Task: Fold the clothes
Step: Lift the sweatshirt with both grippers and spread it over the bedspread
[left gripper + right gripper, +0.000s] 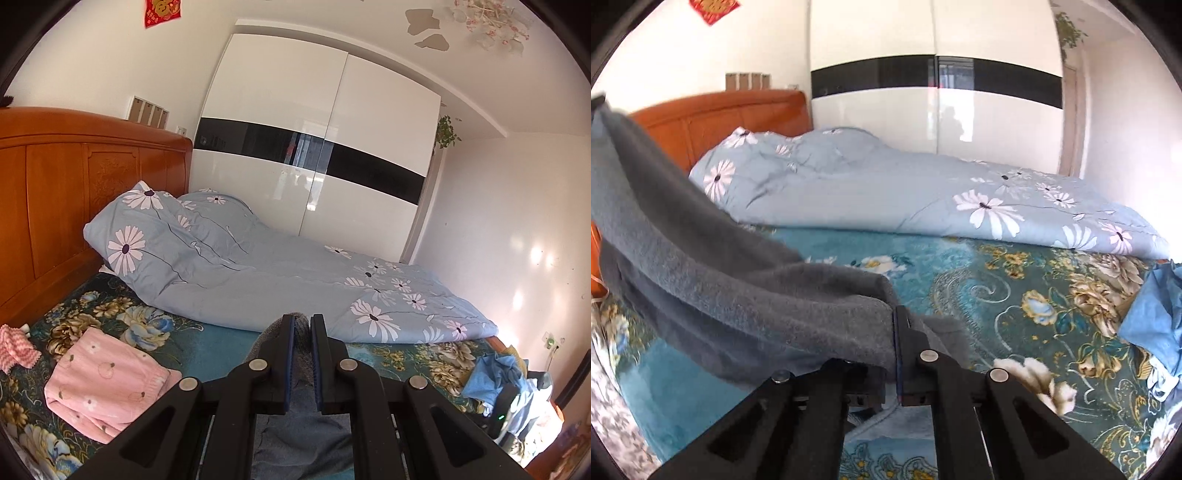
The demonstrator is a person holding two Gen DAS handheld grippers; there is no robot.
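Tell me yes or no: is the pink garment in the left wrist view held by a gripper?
No. The pink garment lies loose on the floral bedspread, while the left gripper pinches grey cloth.

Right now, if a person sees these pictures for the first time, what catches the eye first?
First, the dark grey fleece garment stretched in the air, pinched by the right gripper and the left gripper. Behind it, the light blue daisy-print quilt lies heaped along the bed. A folded pink patterned garment rests at the left on the teal floral bedspread.
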